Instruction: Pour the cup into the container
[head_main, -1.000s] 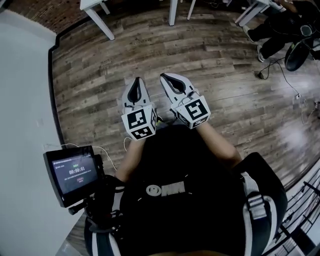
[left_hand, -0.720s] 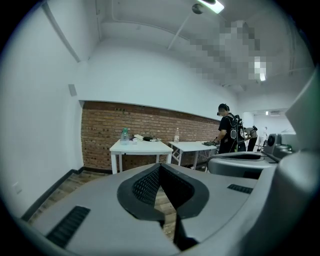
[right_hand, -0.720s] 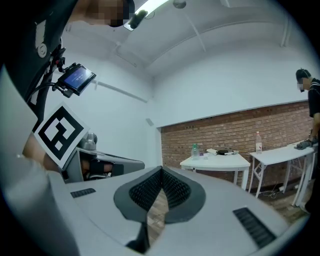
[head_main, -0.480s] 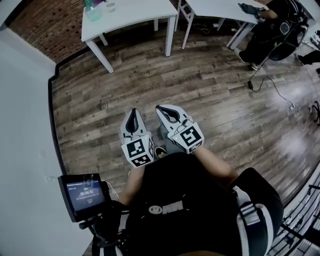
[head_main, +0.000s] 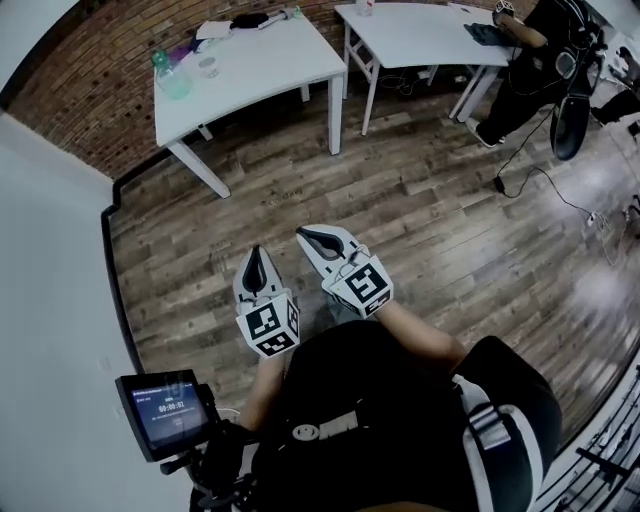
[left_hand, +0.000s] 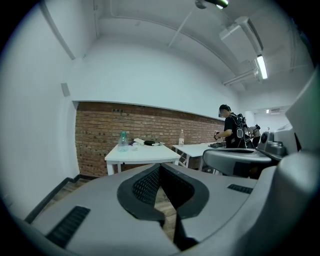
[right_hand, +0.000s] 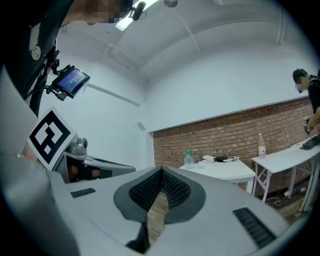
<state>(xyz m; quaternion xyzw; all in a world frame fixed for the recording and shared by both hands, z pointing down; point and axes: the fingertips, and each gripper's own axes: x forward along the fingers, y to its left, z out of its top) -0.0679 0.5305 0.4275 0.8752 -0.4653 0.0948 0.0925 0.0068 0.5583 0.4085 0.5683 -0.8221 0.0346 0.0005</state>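
Both tools are idle, held low in front of the person's torso over the wood floor (head_main: 430, 200). The left gripper (head_main: 256, 253) has its jaws together with nothing between them; its own view shows the dark ribbed pads (left_hand: 145, 185) meeting at the tip. The right gripper (head_main: 303, 235) is likewise closed and empty, and its pads (right_hand: 175, 190) touch at the front.

The task's things are well apart from both grippers, on the white table (head_main: 260, 60) by the brick wall (head_main: 70, 90). The cup (head_main: 208, 67) is small, clear and upright, but too far off to tell any contents. Just beside it, nearer the table's left end, stands a pale green bottle (head_main: 168, 76) with a green cap, translucent and upright. Some dark and white items lie further back on that table, too small to make out.

A second white table (head_main: 420, 30) stands to the right, with a person in black (head_main: 545, 50) at it. A small screen (head_main: 168, 410) is mounted at the lower left.
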